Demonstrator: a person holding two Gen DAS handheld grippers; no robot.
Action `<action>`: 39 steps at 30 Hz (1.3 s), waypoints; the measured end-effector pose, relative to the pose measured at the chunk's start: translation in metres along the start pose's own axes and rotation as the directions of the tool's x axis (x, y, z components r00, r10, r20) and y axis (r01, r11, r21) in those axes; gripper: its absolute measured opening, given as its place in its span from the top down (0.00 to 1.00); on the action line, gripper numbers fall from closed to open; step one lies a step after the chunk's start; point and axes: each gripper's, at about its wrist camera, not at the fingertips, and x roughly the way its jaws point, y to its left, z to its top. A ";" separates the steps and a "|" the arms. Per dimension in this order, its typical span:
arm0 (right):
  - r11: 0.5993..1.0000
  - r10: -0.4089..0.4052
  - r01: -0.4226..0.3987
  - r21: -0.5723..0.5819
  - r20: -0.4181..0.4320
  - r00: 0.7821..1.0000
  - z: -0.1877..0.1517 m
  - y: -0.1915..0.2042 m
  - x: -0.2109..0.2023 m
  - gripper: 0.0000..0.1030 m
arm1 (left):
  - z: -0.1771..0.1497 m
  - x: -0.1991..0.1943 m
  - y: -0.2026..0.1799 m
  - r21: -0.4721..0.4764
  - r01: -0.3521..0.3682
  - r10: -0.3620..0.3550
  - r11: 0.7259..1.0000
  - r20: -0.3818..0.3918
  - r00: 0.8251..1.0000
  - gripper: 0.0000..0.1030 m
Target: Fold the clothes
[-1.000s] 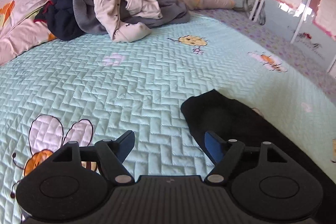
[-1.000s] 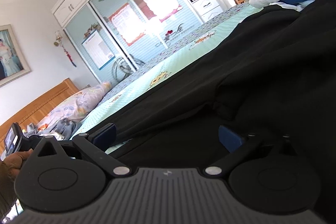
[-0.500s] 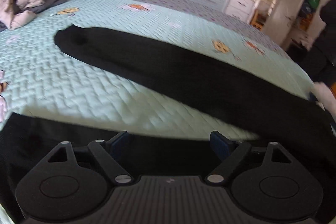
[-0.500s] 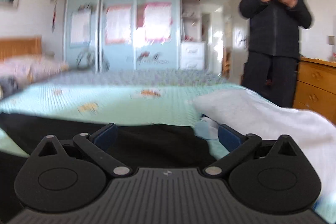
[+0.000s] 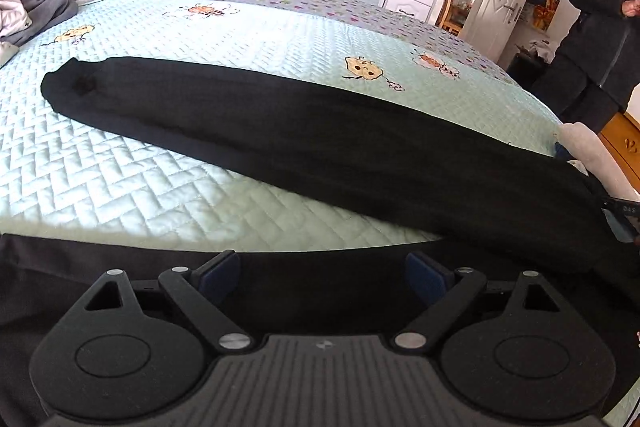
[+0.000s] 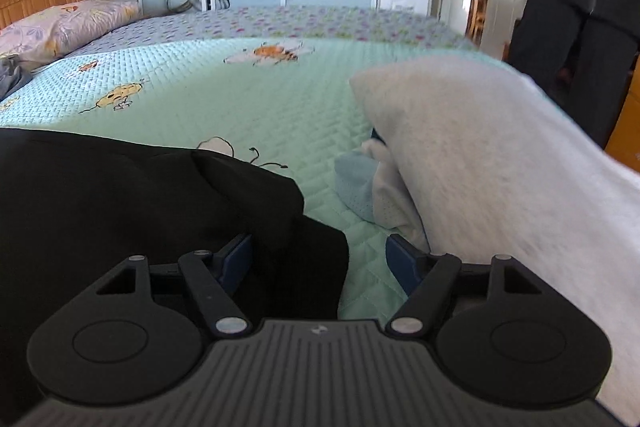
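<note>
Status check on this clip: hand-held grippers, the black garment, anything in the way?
Left hand-held gripper opening, over black garment. Right hand-held gripper closing around its edge, not yet pinched. White folded pile close beside.

A plain black garment [image 5: 304, 131] is seen on a pale mint quilted bedspread [image 5: 120, 179] printed with orange-and-white bees, a floral pink pillow [image 6: 68, 23] far left, and a white folded cloth [image 6: 480, 155] near right.
</note>
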 end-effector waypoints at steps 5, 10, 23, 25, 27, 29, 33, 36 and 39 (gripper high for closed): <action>0.999 0.034 -0.036 -0.028 -0.080 0.996 -0.003 0.003 0.025 0.13 | -0.001 0.010 0.002 -0.034 0.008 -0.009 0.999 -0.027 1.000 0.11; 0.996 0.059 -0.065 -0.065 -0.084 0.995 -0.004 0.010 0.035 0.02 | -0.002 0.015 -0.002 -0.022 0.003 -0.003 1.000 -0.024 1.000 0.08; 0.923 0.315 -0.313 0.222 0.025 0.949 -0.008 -0.030 0.004 0.27 | -0.002 0.020 -0.005 -0.005 0.006 -0.006 1.000 -0.025 1.000 0.05; 0.879 0.347 -0.367 0.305 0.120 0.930 -0.013 -0.049 -0.011 0.25 | -0.001 0.021 -0.003 -0.027 0.011 -0.012 1.000 -0.025 1.000 0.04; 0.904 0.286 -0.310 0.295 0.123 0.950 -0.014 -0.055 -0.020 0.26 | 0.001 0.023 -0.003 -0.039 0.011 -0.012 0.999 -0.025 1.000 0.04; 0.939 0.221 -0.223 0.262 0.040 0.974 -0.012 -0.050 -0.012 0.36 | 0.001 0.024 -0.006 -0.027 -0.003 0.002 1.000 -0.026 1.000 0.03; 0.924 0.250 -0.244 0.294 0.017 0.968 -0.002 -0.044 0.008 0.36 | 0.000 0.028 -0.015 0.007 -0.036 0.037 0.999 -0.028 0.999 0.01; 0.939 0.162 -0.158 0.304 0.013 0.987 0.006 -0.051 0.027 0.44 | 0.001 0.030 -0.019 0.025 -0.053 0.054 0.998 -0.033 0.998 0.01; 0.933 -0.028 0.031 0.358 -0.014 0.999 0.013 -0.076 0.040 0.95 | 0.003 0.033 -0.021 0.034 -0.064 0.065 0.997 -0.040 0.997 0.01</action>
